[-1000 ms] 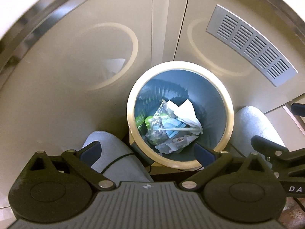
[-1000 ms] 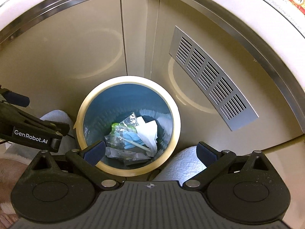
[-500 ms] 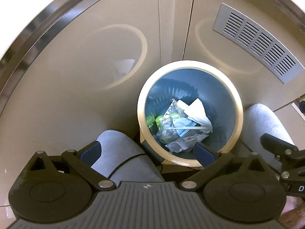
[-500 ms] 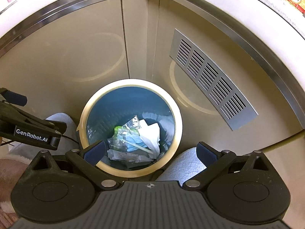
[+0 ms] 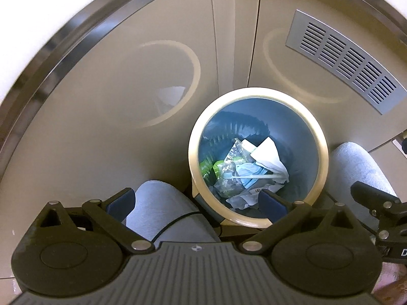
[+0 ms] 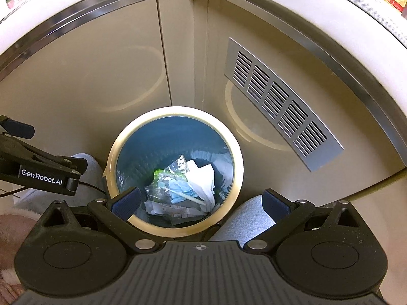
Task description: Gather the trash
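Observation:
A round bin with a cream rim (image 5: 323, 150) and a blue liner stands on the floor against beige cabinet doors. It also shows in the right wrist view (image 6: 236, 167). Inside lies mixed trash (image 5: 244, 175): white tissue, clear plastic wrap, a blue face mask and something green; the trash also shows in the right wrist view (image 6: 185, 188). My left gripper (image 5: 195, 203) is open and empty above the bin's near left edge. My right gripper (image 6: 201, 202) is open and empty above the bin's near right edge. The left gripper also shows in the right wrist view (image 6: 40, 175).
Beige cabinet doors (image 5: 127, 101) rise behind the bin, with a metal vent grille (image 6: 282, 104) on the right door. The person's grey-clad knees (image 5: 165, 211) (image 6: 251, 216) flank the bin. A white countertop edge (image 6: 330, 12) runs above the doors.
Both grippers have pulled back and up from the bin, so it looks smaller and lower. In the left wrist view it shifted right. Both stay open.

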